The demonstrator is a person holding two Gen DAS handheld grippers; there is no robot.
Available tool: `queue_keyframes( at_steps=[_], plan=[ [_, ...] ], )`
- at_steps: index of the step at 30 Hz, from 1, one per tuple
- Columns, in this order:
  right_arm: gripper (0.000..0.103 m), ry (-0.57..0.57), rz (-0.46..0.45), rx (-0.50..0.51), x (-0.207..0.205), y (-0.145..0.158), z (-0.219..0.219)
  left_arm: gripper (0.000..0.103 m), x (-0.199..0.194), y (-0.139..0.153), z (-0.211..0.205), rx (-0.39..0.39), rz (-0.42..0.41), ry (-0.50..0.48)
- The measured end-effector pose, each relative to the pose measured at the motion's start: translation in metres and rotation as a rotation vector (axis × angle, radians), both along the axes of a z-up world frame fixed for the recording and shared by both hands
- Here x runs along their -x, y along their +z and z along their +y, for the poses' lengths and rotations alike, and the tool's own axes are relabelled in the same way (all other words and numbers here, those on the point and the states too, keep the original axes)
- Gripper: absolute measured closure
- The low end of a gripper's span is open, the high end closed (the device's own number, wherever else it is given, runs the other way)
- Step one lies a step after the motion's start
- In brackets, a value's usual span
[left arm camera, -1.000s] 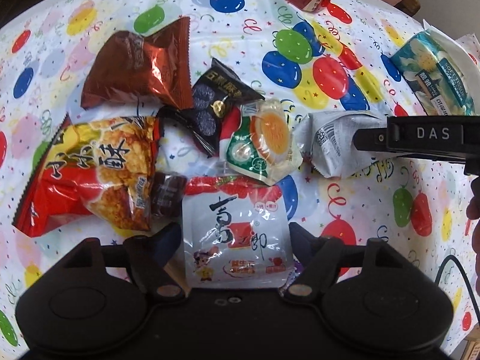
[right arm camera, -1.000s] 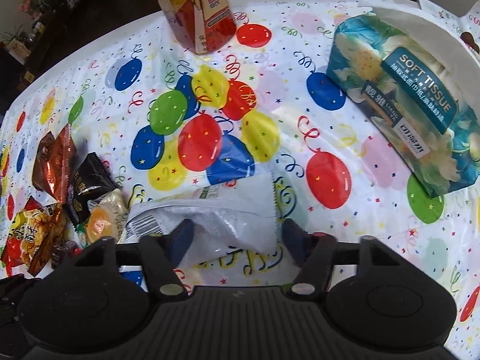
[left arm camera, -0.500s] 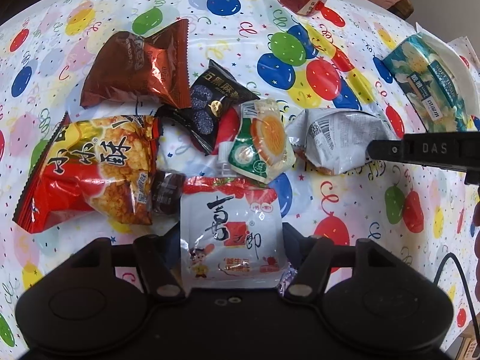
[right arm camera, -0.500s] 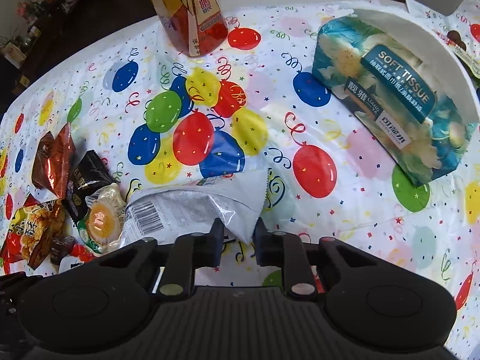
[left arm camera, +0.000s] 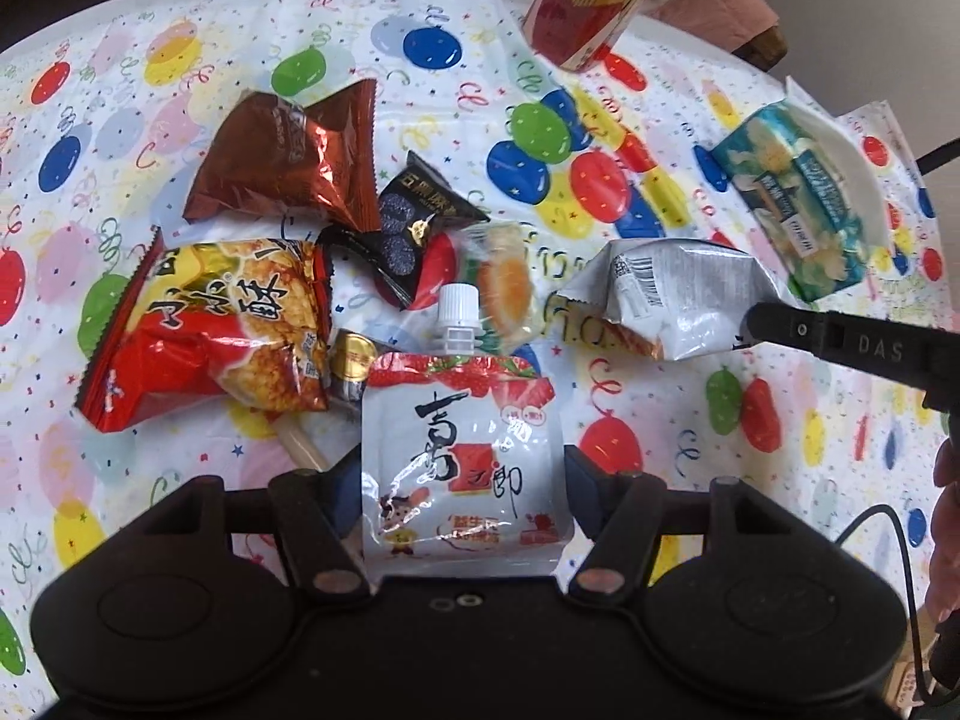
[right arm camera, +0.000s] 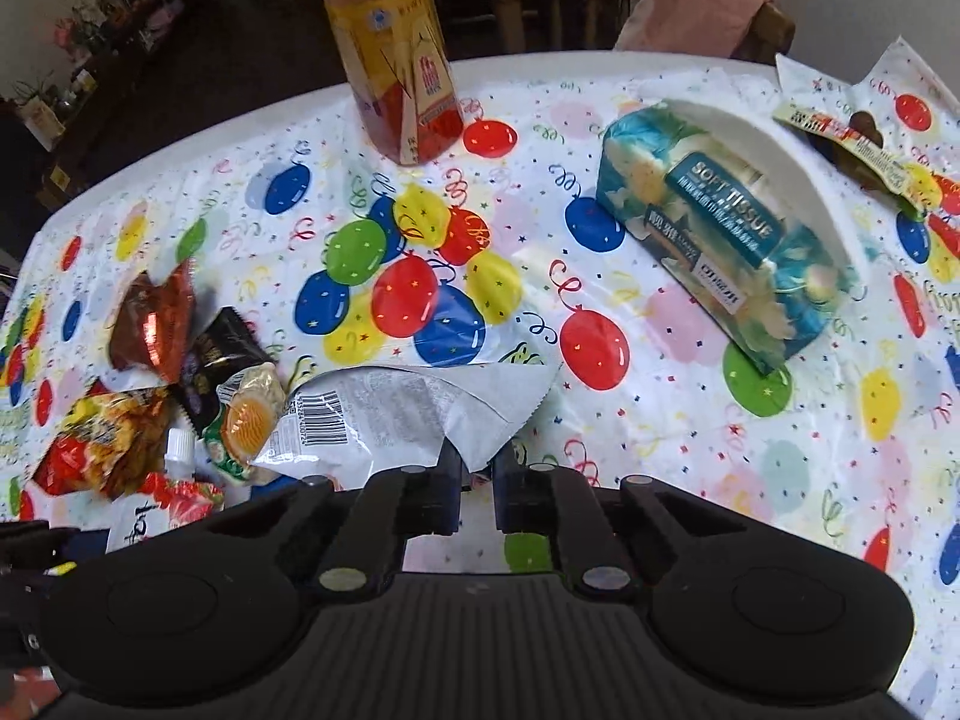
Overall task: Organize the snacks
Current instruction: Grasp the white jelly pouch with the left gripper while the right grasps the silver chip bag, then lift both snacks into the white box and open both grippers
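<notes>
My left gripper (left arm camera: 462, 480) is shut on a white spouted jelly pouch (left arm camera: 456, 420), gripped by its sides and held off the balloon-print tablecloth (left arm camera: 630, 408) with the cap pointing away. My right gripper (right arm camera: 477, 480) is shut on the near corner of a silver packet (right arm camera: 390, 414), which also shows in the left wrist view (left arm camera: 672, 294). Behind the pouch lie a red-and-yellow snack bag (left arm camera: 222, 324), a brown foil bag (left arm camera: 288, 162), a black packet (left arm camera: 414, 222), an orange-and-green packet (left arm camera: 504, 282) and a small gold-wrapped candy (left arm camera: 354, 360).
A blue soft-tissue pack (right arm camera: 720, 240) lies at the right, with another wrapped snack (right arm camera: 864, 144) beyond it. An orange drink bottle (right arm camera: 396, 60) stands at the far edge. A wooden chair (right arm camera: 570, 0) with pink cloth stands behind the table.
My left gripper closed on the pouch and raised it, so its white cap now shows. My right gripper shut on the silver packet's corner and drew it up a little.
</notes>
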State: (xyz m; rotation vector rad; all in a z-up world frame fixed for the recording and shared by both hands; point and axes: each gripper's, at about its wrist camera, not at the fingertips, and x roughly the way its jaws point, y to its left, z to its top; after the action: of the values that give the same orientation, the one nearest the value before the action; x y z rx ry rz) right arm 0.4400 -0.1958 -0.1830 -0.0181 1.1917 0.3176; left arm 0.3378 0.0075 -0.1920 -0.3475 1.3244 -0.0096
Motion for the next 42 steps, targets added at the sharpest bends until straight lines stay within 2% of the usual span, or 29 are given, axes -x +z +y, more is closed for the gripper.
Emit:
queue_keyframes(
  at_steps=[9,23,35,42],
  plan=[
    [0.094,0.014,-0.056,-0.035,0.041,0.047,-0.012,0.039,0.025,0.036,-0.002,0.024,-0.055,-0.053],
    [0.094,0.030,-0.124,-0.076,0.132,0.105,-0.026,0.039,0.095,0.088,-0.001,0.041,-0.142,-0.133],
    [0.094,0.040,-0.148,-0.100,0.211,0.127,-0.028,0.039,0.163,0.109,0.003,0.051,-0.185,-0.195],
    [0.096,0.058,-0.095,-0.100,0.247,0.107,-0.023,0.039,0.192,0.091,0.003,0.046,-0.149,-0.219]
  ],
)
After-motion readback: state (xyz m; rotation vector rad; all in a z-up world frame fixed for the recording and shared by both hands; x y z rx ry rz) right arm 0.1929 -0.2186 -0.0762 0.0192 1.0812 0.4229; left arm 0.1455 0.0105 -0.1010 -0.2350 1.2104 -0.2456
